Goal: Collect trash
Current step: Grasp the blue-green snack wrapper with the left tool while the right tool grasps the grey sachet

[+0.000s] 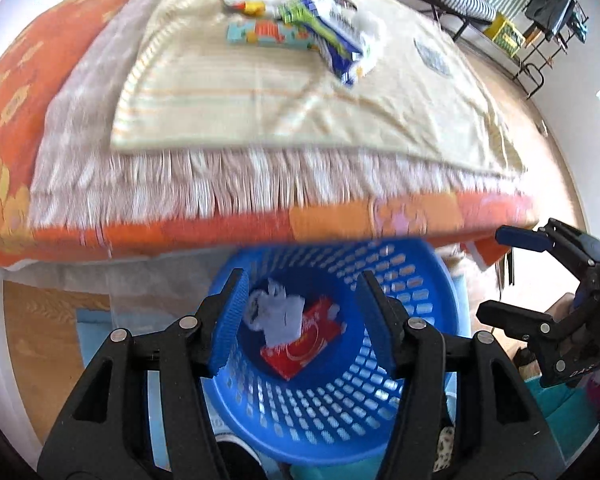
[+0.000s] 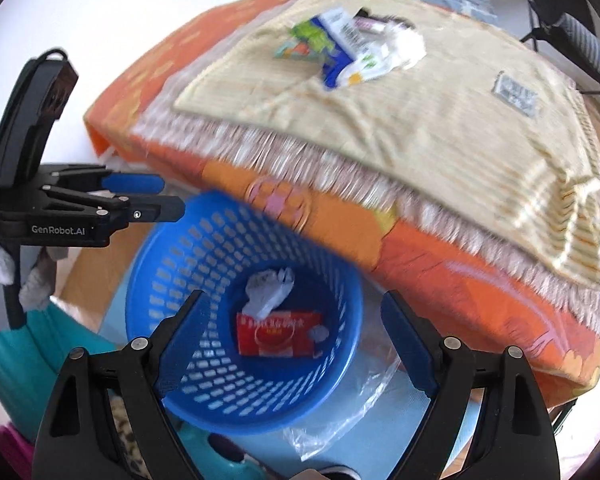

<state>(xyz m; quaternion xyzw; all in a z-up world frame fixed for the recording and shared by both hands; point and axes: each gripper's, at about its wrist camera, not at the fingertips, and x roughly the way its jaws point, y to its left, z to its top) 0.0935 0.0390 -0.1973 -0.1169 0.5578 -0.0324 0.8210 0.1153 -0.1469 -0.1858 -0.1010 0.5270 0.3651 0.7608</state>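
A blue perforated basket (image 1: 340, 400) (image 2: 204, 264) stands on the floor against the bed. Inside it lie a red packet (image 1: 304, 344) (image 2: 278, 338) and crumpled white paper (image 1: 274, 312) (image 2: 268, 288). My left gripper (image 1: 302, 280) (image 2: 166, 196) hangs above the basket, open, with nothing between its fingers. My right gripper (image 2: 293, 300) (image 1: 494, 274) hovers beside it over the basket, open wide and empty. On the cream blanket (image 1: 260, 92) at the far side of the bed sits a pile of wrappers (image 1: 332, 36) (image 2: 340, 48), with a teal and orange box (image 1: 268, 36) and a white wad (image 2: 404, 46).
The bed has an orange patterned cover (image 1: 80, 236) and a fringed throw under the blanket. A clear plastic bag (image 2: 340, 412) lies on the floor by the basket. A teal cloth item (image 2: 28, 360) is at the left. A drying rack (image 1: 540, 20) stands beyond the bed.
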